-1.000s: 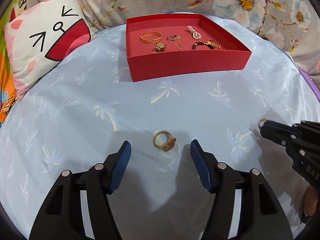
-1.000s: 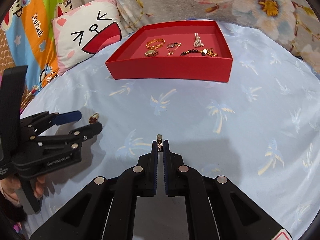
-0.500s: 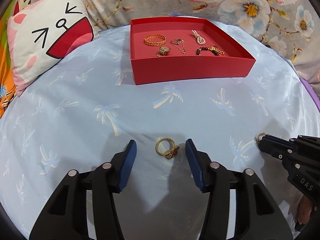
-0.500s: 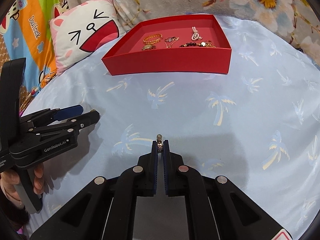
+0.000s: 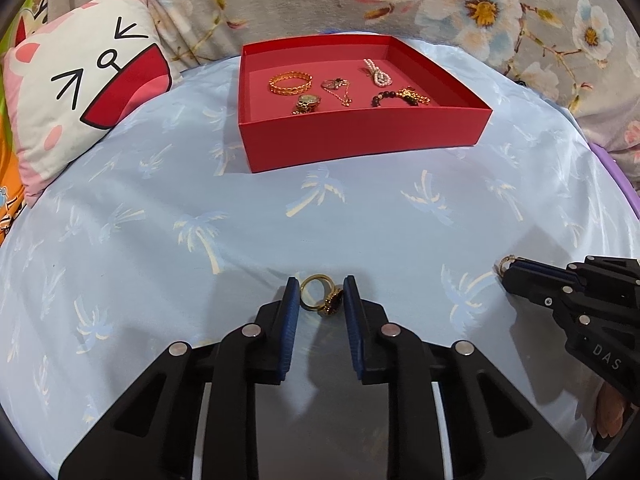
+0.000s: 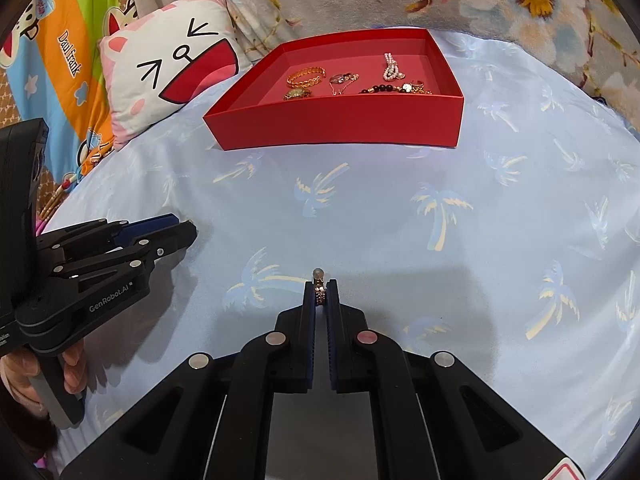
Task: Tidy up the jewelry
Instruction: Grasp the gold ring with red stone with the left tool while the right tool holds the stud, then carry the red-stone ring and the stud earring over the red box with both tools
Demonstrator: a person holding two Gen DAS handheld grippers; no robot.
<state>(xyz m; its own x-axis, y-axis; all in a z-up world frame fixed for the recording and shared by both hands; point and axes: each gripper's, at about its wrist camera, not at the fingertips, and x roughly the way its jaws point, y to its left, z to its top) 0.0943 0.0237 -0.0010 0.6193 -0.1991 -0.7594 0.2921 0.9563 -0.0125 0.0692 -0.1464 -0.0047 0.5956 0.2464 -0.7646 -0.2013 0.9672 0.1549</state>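
A gold ring with a dark stone (image 5: pixel 321 296) lies on the blue palm-print sheet between the pads of my left gripper (image 5: pixel 321 292); the pads stand close on both sides of it. My right gripper (image 6: pixel 320 285) is shut on a small rose-gold ring (image 6: pixel 319 289) with a pale bead at its tip, held just above the sheet. It shows at the right of the left wrist view (image 5: pixel 507 265). A red tray (image 5: pixel 360 136) at the back holds a gold bangle (image 5: pixel 290 82), a watch, a chain, pearls and a dark bead bracelet. My left gripper shows in the right wrist view (image 6: pixel 182 228).
A white cat-face pillow (image 5: pixel 80 92) lies at the back left. A floral cloth (image 5: pixel 480 4) runs along the back. A striped cartoon blanket (image 6: pixel 56 64) lies at the far left. The sheet slopes away at the right edge.
My left gripper's fingers have closed in from wide open until they flank the gold ring. The right gripper has stayed shut on its ring and barely moved.
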